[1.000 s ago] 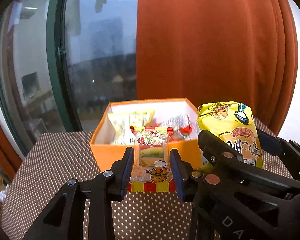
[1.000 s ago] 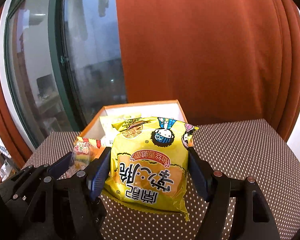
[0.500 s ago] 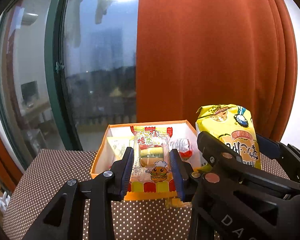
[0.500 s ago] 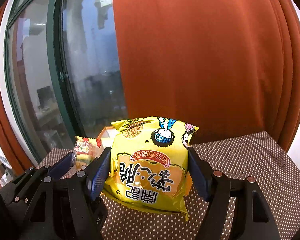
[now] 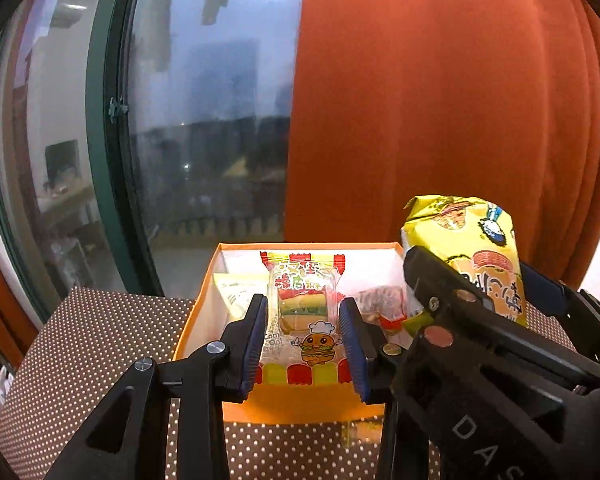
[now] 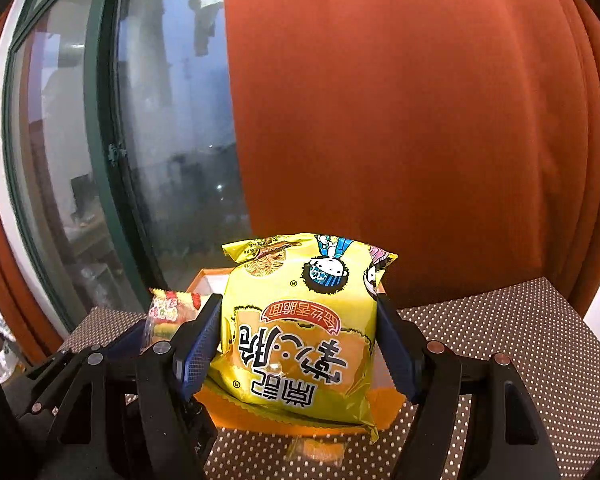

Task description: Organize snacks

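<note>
Orange cardboard box, one, open-topped, on a dotted brown tablecloth before one red curtain and a dark window. Left view: left gripper clamped on one clear burger-candy packet, cartoon burger printed, held above the box; two or three wrapped snacks inside. Right view: right gripper clasps one yellow noodle-snack bag, Chinese lettering upside down, over the box front; bare cloth to its right.

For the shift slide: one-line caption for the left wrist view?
Left hand-held gripper clamps burger candy pack over orange box; right hand-held gripper holds yellow noodle bag.
</note>
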`<state>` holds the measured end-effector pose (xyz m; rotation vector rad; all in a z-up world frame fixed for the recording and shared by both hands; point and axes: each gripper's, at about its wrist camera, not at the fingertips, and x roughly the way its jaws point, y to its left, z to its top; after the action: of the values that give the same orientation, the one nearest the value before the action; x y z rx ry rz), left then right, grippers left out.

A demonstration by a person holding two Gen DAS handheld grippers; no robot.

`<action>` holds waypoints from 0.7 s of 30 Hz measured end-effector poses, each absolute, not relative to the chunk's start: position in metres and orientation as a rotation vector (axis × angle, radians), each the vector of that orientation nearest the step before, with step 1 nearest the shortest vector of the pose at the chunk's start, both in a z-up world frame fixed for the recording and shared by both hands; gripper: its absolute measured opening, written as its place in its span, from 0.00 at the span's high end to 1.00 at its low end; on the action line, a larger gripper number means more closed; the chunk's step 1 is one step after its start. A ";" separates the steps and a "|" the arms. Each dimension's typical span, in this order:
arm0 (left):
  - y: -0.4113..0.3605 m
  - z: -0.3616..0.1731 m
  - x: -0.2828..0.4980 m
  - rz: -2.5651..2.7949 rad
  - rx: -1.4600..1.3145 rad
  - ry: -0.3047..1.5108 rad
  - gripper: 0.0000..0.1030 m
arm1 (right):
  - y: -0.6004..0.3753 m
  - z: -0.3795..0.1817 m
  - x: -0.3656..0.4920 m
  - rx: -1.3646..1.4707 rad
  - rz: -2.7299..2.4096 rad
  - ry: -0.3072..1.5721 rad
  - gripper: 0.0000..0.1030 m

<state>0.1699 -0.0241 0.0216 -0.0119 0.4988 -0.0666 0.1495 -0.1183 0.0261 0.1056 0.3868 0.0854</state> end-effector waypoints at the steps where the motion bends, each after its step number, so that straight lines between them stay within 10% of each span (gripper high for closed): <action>1: -0.024 0.021 0.177 -0.061 -0.018 0.505 0.64 | -0.119 0.025 0.153 0.111 0.081 0.388 0.27; 21: -0.035 -0.032 0.262 -0.061 -0.051 0.664 0.64 | -0.124 -0.018 0.246 0.125 0.056 0.500 0.27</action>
<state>0.2617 -0.0349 -0.0318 -0.0508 0.6639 -0.0607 0.2464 -0.1241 -0.0177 0.1252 0.4997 0.0558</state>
